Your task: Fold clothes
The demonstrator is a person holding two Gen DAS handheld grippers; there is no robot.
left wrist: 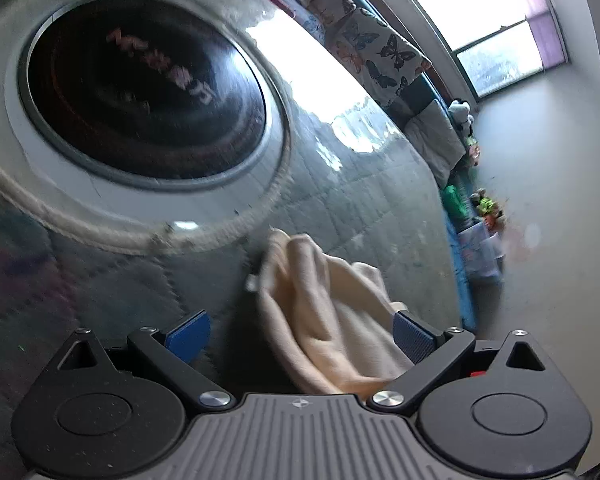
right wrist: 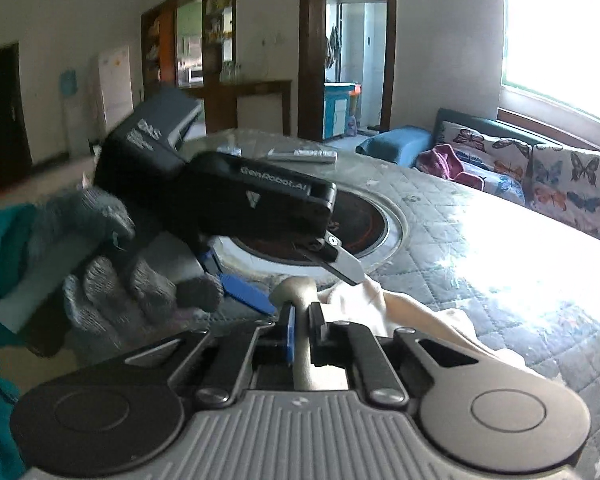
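A gloved hand (right wrist: 136, 292) in grey knit, a teal sleeve (right wrist: 4, 272) behind it, is holding the left gripper (right wrist: 312, 276) at the left of the right wrist's view, angled down toward the table; in its own view the left gripper (left wrist: 302, 332) is standing wide open, its blue pads (left wrist: 190, 330) well apart, with the cream garment (left wrist: 332, 320) lying loose between and beyond them, so it is gripping nothing; the spread jaws are probably poised to take a fresh hold on the cloth, though that is a judgement. Moving right, the round dark inset (right wrist: 360, 224) in the table's middle is sitting just behind the cloth; in front of it the right gripper (right wrist: 302, 320) is pinched shut on a rolled edge of the cream garment (right wrist: 416, 312), which is running up between its fingers and trailing off to the right across the quilted table cover (right wrist: 480, 240); the clamp is likely anchoring one edge so the fabric can be pulled taut or laid over. The garment is lying bunched and creased rather than flat or squared, partly lifted at the held end; whether it is being opened out or doubled over, one moment is not settling. Farther right, the butterfly-print sofa (right wrist: 560, 176) is catching strong window light.
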